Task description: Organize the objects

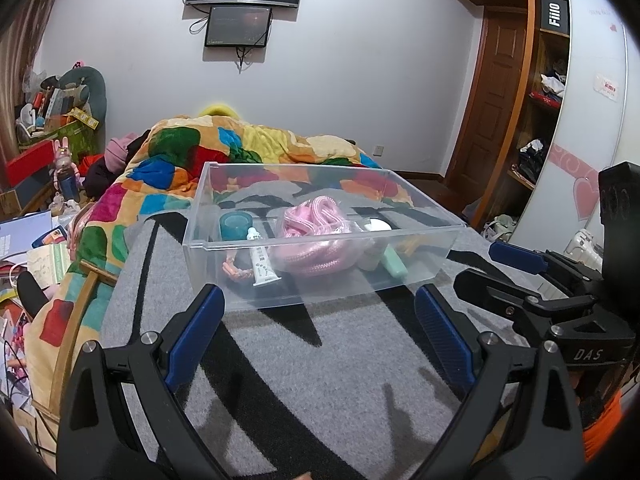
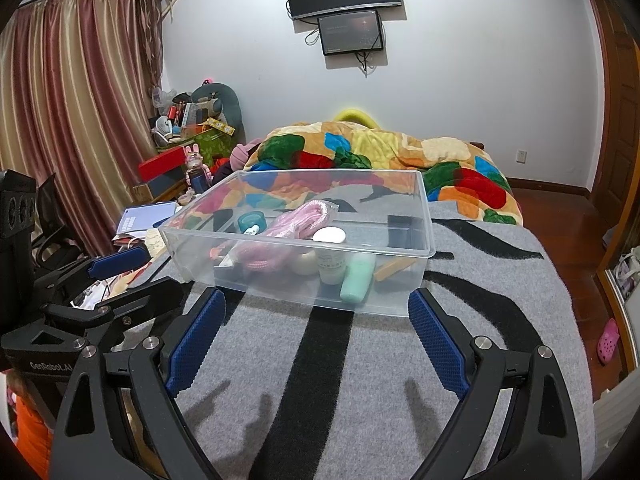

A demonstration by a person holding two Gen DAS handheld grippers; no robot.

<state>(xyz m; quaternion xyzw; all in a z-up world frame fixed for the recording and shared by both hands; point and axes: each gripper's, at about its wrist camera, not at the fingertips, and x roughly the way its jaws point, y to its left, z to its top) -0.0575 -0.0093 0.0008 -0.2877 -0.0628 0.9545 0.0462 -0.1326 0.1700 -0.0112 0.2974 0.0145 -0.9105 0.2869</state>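
The bin (image 1: 320,272) is clear, glossy plastic, sitting on a matt, fuzzy grey blanket (image 1: 340,380) with black stripes. Inside it, the pink rope (image 1: 308,240) looks braided and slightly shiny, the mint bottle (image 2: 357,278) smooth plastic. Both grippers carry matt black frames with ribbed blue pads (image 2: 436,340) and bright metal screws, and the patchwork quilt (image 1: 240,140) behind looks soft and plush
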